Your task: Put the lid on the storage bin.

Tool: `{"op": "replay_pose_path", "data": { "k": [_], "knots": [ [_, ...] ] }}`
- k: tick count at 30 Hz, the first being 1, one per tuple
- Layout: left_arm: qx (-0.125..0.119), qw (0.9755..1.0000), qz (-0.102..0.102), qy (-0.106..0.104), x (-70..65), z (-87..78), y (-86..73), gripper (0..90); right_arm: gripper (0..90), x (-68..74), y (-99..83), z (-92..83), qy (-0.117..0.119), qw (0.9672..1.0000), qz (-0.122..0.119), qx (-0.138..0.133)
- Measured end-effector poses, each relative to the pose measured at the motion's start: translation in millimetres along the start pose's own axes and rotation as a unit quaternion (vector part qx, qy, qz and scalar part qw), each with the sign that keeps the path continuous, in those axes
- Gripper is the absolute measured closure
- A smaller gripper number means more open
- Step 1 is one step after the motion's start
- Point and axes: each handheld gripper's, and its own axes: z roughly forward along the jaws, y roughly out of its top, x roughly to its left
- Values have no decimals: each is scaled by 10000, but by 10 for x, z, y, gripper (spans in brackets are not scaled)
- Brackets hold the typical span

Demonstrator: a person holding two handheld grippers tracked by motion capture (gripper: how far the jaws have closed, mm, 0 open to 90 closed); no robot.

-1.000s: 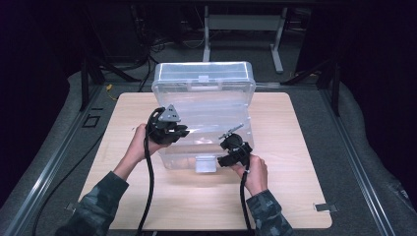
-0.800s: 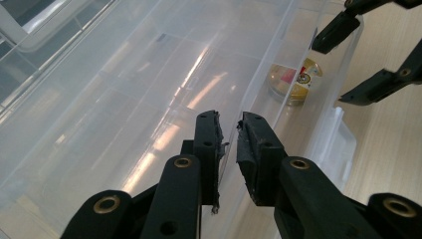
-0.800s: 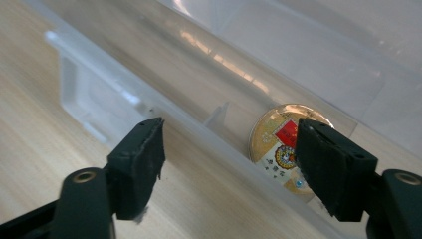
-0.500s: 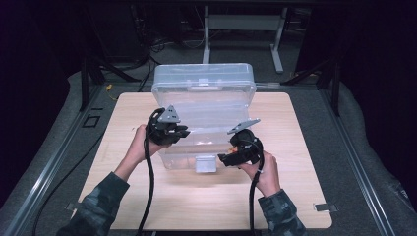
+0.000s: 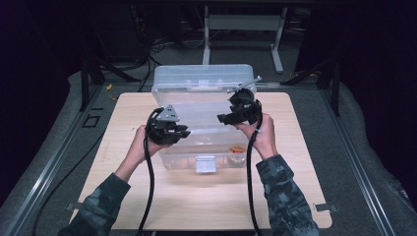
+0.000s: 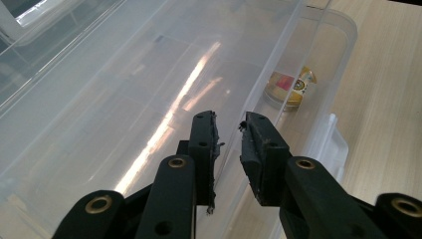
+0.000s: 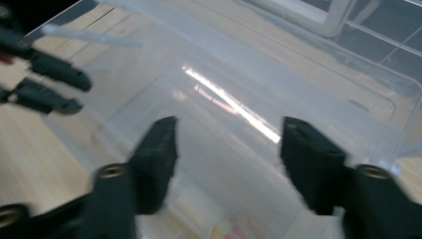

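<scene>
A clear plastic storage box (image 5: 169,160) stands on the wooden table (image 5: 295,196). Its clear lid (image 5: 201,110) is tilted up off the box. My left gripper (image 5: 184,132) is shut on the lid's edge (image 6: 225,149), which runs between its jaws; these jaws have just been opening slightly. My right gripper (image 5: 222,118) hangs open above the lid's right part. Its blurred jaws (image 7: 229,134) have just been closing, with nothing gripped between them. A small yellow and red round thing (image 6: 291,84) lies inside the box near its front right corner (image 5: 238,149).
A white latch (image 5: 205,164) sits on the box's front wall. The table's light wood surface surrounds the box. Dark floor, cables and a grey metal stand (image 5: 241,22) lie behind the table. In the right gripper view the left gripper's fingers (image 7: 54,74) show at the upper left.
My right gripper has risen from the box's front edge and moved toward the back right. The left gripper has stayed on the lid's edge.
</scene>
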Motion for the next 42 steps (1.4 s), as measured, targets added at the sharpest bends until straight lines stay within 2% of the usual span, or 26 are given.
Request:
{"op": "replay_pose_path", "data": {
  "k": [1, 2, 3, 4, 5, 6, 7, 11, 16, 20, 22, 23, 25, 27, 29, 30, 36, 42],
  "knots": [
    [-9, 10000, 11, 21, -2, 1, -3, 738, 575, -49, 24, 65, -33, 9999, 112, 11],
    [-2, 10000, -13, 18, -7, 2, -5, 738, 575, -49, 24, 65, -33, 9999, 112, 11],
    [1, 10000, -19, 25, -10, 2, -5, 736, 609, -48, 35, 80, -73, 9999, 103, -34],
    [7, 10000, -20, 29, -10, 1, -4, 729, 683, -21, 67, 86, -174, 9998, 53, -95],
    [19, 10000, -20, 25, -11, 1, -3, 729, 683, -21, 67, 86, -174, 9998, 53, -95],
    [23, 10000, -25, 35, -14, 1, -2, 728, 724, -12, 80, 82, -174, 9997, 31, -146],
    [52, 10000, -12, 40, -23, 4, -4, 727, 816, 0, 103, 68, -151, 9997, 42, -190],
    [55, 10000, -6, 37, -37, 7, -21, 725, 884, 3, 133, 44, -211, 9995, 93, -218],
    [66, 10000, -8, 30, -64, 13, -39, 713, 897, 24, 118, 36, -217, 9994, 97, -238],
    [68, 9999, -96, -66, -74, 18, -60, 703, 900, 49, 60, 34, -210, 9993, 79, -293],
    [58, 9999, -126, -44, -90, 30, -79, 687, 900, 68, 23, 50, -177, 9994, 85, -288],
    [119, 9996, -221, -98, -88, 41, -94, 602, 900, 89, -12, 61, -188, 9994, 94, -259],
    [127, 9995, -271, -112, -91, 42, -105, 520, 900, 105, -47, 60, -180, 9994, 99, -271],
    [136, 9993, -328, -122, -95, 32, -118, 494, 900, 108, -58, 60, -174, 9995, 88, -251],
    [172, 9992, -345, -142, -107, 11, -122, 389, 900, 118, -89, 54, -178, 9995, 100, -221],
    [168, 9991, -362, -154, -114, 0, -122, 389, 900, 118, -89, 54, -178, 9995, 100, -221],
    [410, 9985, -289, -225, -177, -99, -95, 211, 900, 126, -141, 43, -141, 9997, 137, -156],
    [600, 9979, -179, -147, -251, -303, -101, 148, 900, 147, -201, 49, -101, 9997, 154, -133]
  ]
}}
